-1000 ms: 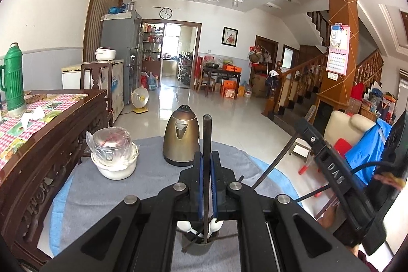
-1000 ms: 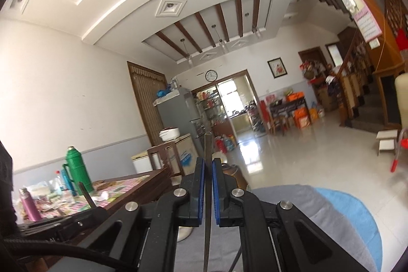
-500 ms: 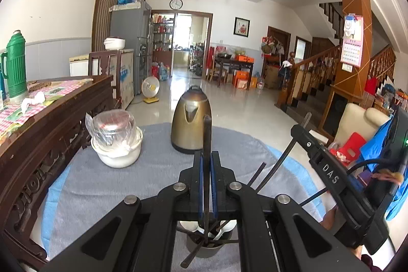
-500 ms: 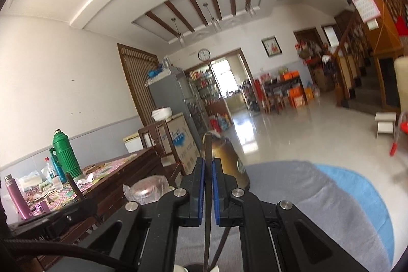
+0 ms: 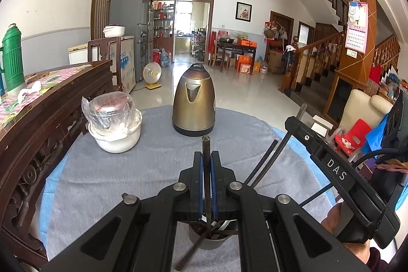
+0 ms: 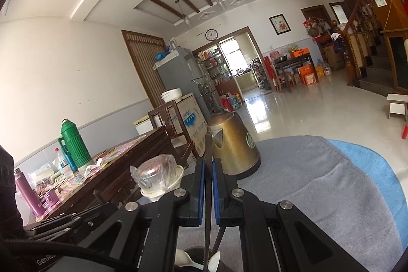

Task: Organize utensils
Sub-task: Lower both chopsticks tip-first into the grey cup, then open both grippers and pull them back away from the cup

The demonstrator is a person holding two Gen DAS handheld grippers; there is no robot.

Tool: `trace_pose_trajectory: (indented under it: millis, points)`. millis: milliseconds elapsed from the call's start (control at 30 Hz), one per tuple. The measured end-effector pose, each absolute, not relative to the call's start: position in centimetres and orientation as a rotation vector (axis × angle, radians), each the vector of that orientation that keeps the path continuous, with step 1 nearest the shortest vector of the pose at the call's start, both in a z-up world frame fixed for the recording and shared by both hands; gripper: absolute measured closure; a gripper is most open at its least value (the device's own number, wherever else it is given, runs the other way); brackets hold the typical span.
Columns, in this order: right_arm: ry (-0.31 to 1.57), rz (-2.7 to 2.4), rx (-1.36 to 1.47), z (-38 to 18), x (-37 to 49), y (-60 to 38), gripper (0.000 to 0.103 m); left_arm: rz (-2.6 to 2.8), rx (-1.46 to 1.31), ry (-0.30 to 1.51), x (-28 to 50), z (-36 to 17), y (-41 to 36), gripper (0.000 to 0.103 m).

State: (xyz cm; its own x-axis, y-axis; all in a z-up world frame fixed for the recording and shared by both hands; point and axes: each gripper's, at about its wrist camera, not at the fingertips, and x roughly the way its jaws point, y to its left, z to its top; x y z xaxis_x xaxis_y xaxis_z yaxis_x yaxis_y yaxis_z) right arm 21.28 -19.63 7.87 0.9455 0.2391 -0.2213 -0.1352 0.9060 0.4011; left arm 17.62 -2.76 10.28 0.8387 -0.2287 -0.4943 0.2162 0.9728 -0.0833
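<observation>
My left gripper [image 5: 206, 157] is shut on a dark chopstick [image 5: 206, 144] that stands upright between the blue pads, its lower end in a metal utensil cup [image 5: 209, 238] holding other chopsticks and white spoons. My right gripper [image 6: 208, 165] is shut on another dark chopstick [image 6: 208, 144], its lower end down in the same cup [image 6: 199, 259], where white spoons [image 6: 183, 258] show. The right gripper's body [image 5: 336, 170] shows at the right of the left wrist view, its chopstick [image 5: 270, 159] slanting into the cup.
A brass kettle [image 5: 193, 101] stands at the far middle of the round grey-clothed table [image 5: 102, 170]. A white bowl with a plastic-wrapped glass jar [image 5: 113, 124] sits at the left. A dark wooden sideboard [image 5: 38, 114] with a green thermos [image 5: 11, 60] runs along the left.
Both grippers have tilted down and lowered toward the cup. The chopsticks have sunk lower in the cup, and the kettle and table now fill more of both views.
</observation>
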Motion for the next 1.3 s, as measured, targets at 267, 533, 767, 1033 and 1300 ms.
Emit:
trace_pose_trajectory:
  millis: [267,533,767,1033,1300]
  points:
    - [0.297,0.213,0.386,7.0,21.5,-19.2,0.097,-0.229,-0.022,0.544,18.0,9.7,-2.5,0.097]
    - [0.309,0.231,0.366,7.0,21.6,-18.7,0.097,-0.228,-0.025,0.560,18.1,9.3,-2.3,0.097]
    - [0.320,0.258,0.358,7.1,21.4,-18.6,0.097,-0.224,-0.023,0.566,18.3,9.0,-2.0,0.096]
    - [0.339,0.295,0.379,7.4,21.0,-18.6,0.095,-0.171,0.010,0.577,17.8,9.0,-1.3,0.057]
    - [0.370,0.343,0.440,7.8,20.2,-19.4,0.081,-0.100,0.063,0.506,14.9,10.1,0.3,0.035]
